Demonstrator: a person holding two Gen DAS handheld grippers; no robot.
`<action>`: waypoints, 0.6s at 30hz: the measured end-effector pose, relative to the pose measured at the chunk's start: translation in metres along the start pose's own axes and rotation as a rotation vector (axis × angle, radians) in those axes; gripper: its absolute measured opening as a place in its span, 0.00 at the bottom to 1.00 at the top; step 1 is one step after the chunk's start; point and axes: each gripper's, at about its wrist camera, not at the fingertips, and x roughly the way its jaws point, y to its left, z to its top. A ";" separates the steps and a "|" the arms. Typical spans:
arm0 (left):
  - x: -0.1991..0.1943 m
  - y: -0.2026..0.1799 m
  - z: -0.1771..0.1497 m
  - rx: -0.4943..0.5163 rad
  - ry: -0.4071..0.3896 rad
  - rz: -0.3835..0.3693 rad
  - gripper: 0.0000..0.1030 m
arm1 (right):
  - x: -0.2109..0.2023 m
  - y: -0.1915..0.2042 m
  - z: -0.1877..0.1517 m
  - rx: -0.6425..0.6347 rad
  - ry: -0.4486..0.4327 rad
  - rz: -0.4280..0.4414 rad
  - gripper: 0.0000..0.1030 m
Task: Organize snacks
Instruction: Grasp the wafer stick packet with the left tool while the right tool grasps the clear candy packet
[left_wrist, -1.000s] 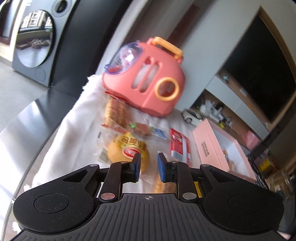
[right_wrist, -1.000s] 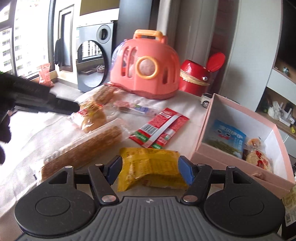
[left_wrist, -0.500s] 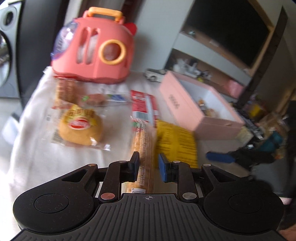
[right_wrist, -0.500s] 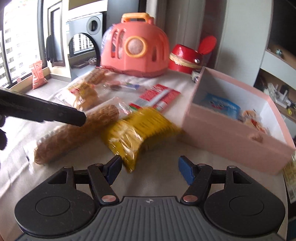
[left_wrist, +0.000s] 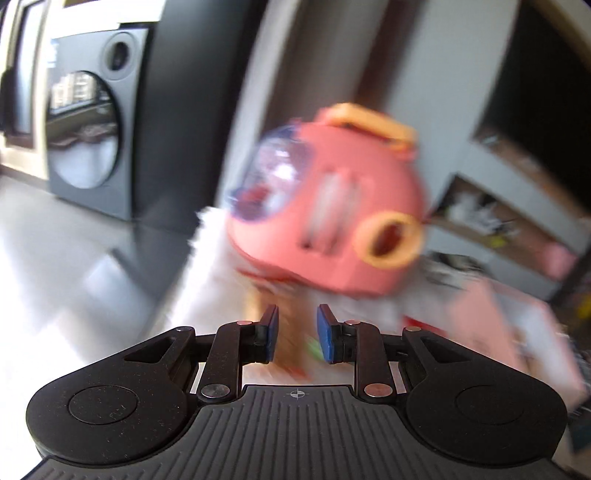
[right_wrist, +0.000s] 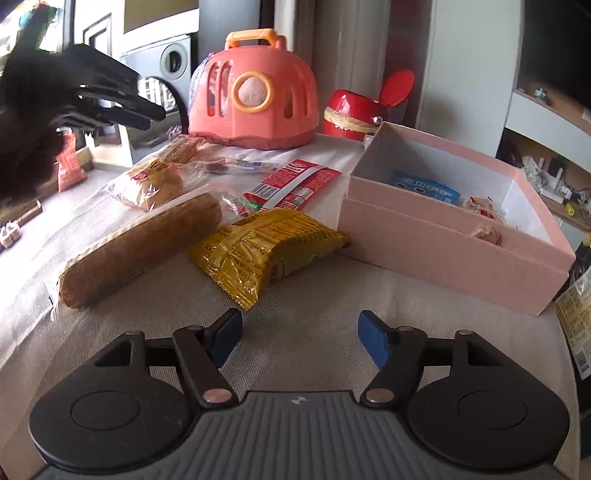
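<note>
In the right wrist view, a yellow snack packet (right_wrist: 267, 245) lies on the white cloth just ahead of my open, empty right gripper (right_wrist: 299, 338). A long cracker sleeve (right_wrist: 140, 247), a wrapped bun (right_wrist: 153, 182), a red packet (right_wrist: 291, 182) and a small candy wrapper (right_wrist: 236, 164) lie beyond. The pink box (right_wrist: 454, 236) on the right holds a blue packet (right_wrist: 424, 186) and small snacks. My left gripper (right_wrist: 110, 99) hovers raised at upper left. In the blurred left wrist view, the left gripper (left_wrist: 295, 328) has a narrow gap between its fingers and holds nothing, facing the pink toy carrier (left_wrist: 332, 218).
The pink toy carrier (right_wrist: 255, 92) and a red lidded container (right_wrist: 354, 110) stand at the back of the table. A grey appliance with a round door (left_wrist: 85, 125) stands beyond the table's left side. Shelves (right_wrist: 546, 122) are at right.
My left gripper has lifted and swung back toward the carrier; its view is motion-blurred. My right gripper has pulled back from the yellow packet, which now lies free on the cloth.
</note>
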 end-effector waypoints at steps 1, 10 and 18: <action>0.016 0.002 0.008 -0.005 0.034 0.003 0.25 | 0.000 -0.001 -0.001 0.009 -0.004 0.000 0.70; 0.070 -0.013 0.015 0.166 0.126 0.118 0.31 | 0.005 -0.007 0.001 0.042 0.017 0.015 0.78; 0.057 0.001 0.006 0.124 0.155 0.036 0.34 | 0.009 -0.003 0.008 0.015 0.105 0.055 0.95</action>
